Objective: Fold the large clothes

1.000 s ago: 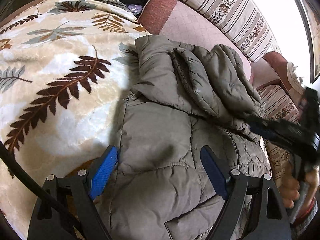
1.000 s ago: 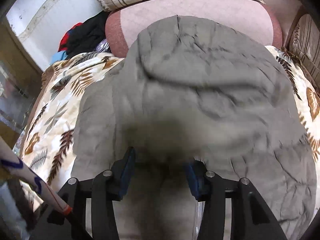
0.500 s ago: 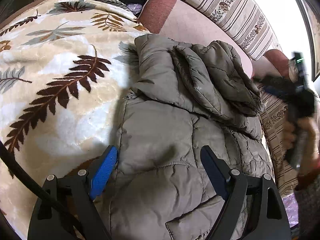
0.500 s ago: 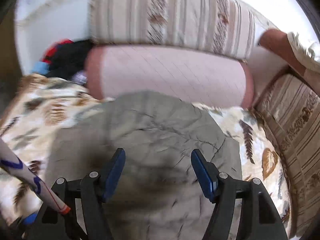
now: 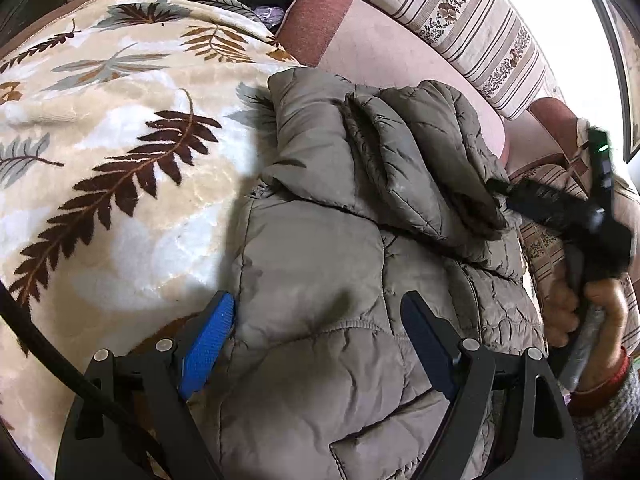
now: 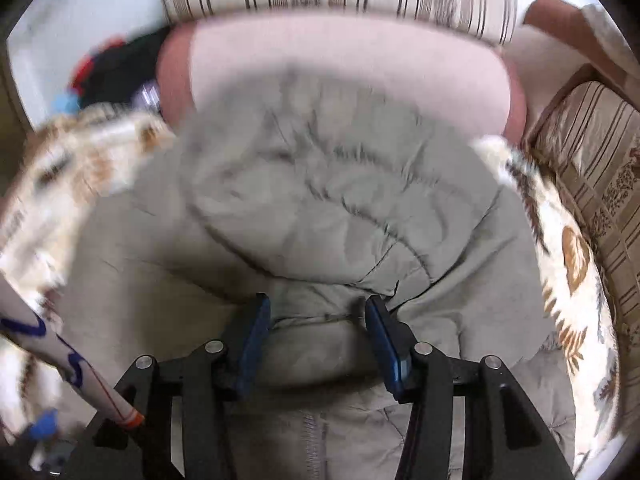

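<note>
The jacket point(image 5: 340, 264) lies on the leaf-print blanket point(image 5: 100, 152), hood end toward the pink cushion point(image 5: 384, 52). Left gripper point(image 5: 316, 336) is spread wide over the jacket's near edge, gripping nothing. Right gripper point(image 6: 318, 334) hangs at the jacket's right side, jaws apart with a puffy fold between them. No brand or writing readable anywhere on it.

A home living room: striped sofa cushions point(image 5: 472, 28), leaf-print fleece blanket point(image 5: 120, 140).
</note>
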